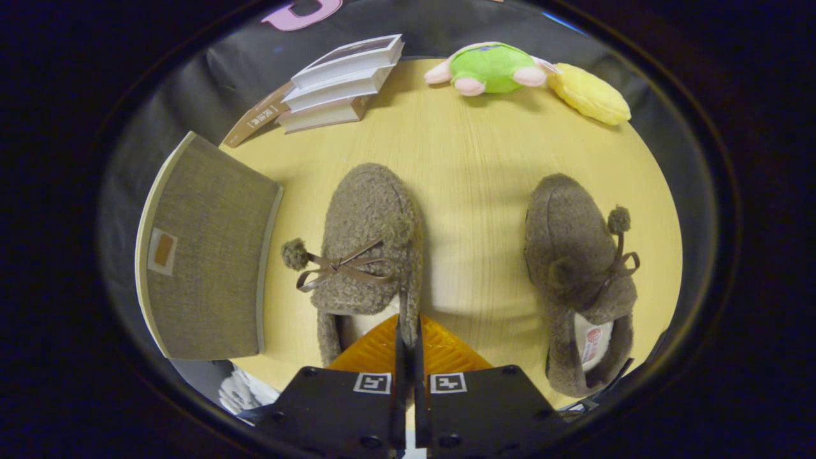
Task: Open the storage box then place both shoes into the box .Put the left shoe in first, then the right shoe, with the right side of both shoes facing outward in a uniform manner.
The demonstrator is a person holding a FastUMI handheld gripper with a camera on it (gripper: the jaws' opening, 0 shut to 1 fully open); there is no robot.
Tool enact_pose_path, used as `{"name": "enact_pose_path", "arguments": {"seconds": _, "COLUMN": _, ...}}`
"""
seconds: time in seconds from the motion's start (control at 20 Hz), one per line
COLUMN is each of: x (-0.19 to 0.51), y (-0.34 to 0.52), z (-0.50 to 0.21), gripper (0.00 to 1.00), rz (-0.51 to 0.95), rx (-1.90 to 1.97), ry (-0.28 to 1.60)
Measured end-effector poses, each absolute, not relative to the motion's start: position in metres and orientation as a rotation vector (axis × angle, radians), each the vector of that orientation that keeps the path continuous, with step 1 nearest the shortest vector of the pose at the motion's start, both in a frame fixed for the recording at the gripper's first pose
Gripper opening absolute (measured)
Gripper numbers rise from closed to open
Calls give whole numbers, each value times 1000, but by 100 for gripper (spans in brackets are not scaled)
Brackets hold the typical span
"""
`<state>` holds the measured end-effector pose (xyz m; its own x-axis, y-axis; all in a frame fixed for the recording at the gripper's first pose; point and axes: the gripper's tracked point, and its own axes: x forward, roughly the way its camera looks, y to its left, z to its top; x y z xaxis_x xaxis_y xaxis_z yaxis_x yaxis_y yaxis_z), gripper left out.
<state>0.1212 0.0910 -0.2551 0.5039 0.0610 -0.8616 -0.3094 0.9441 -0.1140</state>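
Observation:
Two brown fuzzy slippers with ribbon bows and pom-poms lie on the wooden table, toes pointing away from me. The left shoe (370,242) is directly ahead of my gripper (408,338). Its fingers are pressed together on the right rim of that shoe's opening, by the heel. The right shoe (577,268) lies apart to the right, beyond the fingers' reach. The grey fabric storage box (204,255) stands left of the left shoe, showing a flat woven face with a small label patch. Whether that face is a lid or a wall is unclear.
A stack of books (341,83) sits at the far left of the table (472,159). A green plush toy (491,67) and a yellow plush (590,95) lie along the far edge. Bare wood separates the two shoes.

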Motion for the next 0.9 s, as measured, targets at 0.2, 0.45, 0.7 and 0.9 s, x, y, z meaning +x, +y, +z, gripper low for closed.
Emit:
{"name": "enact_pose_path", "arguments": {"seconds": 0.2, "x": 119, "y": 102, "z": -251, "gripper": 8, "rz": 260, "rx": -179, "ry": 1010}}
{"name": "enact_pose_path", "arguments": {"seconds": 0.45, "x": 112, "y": 118, "z": -241, "gripper": 4, "rz": 277, "rx": -5, "ry": 1041}}
{"name": "enact_pose_path", "arguments": {"seconds": 0.7, "x": 85, "y": 143, "z": -198, "gripper": 4, "rz": 349, "rx": 109, "ry": 1023}}
{"name": "enact_pose_path", "arguments": {"seconds": 0.9, "x": 59, "y": 177, "z": -148, "gripper": 4, "rz": 437, "rx": 180, "ry": 998}}
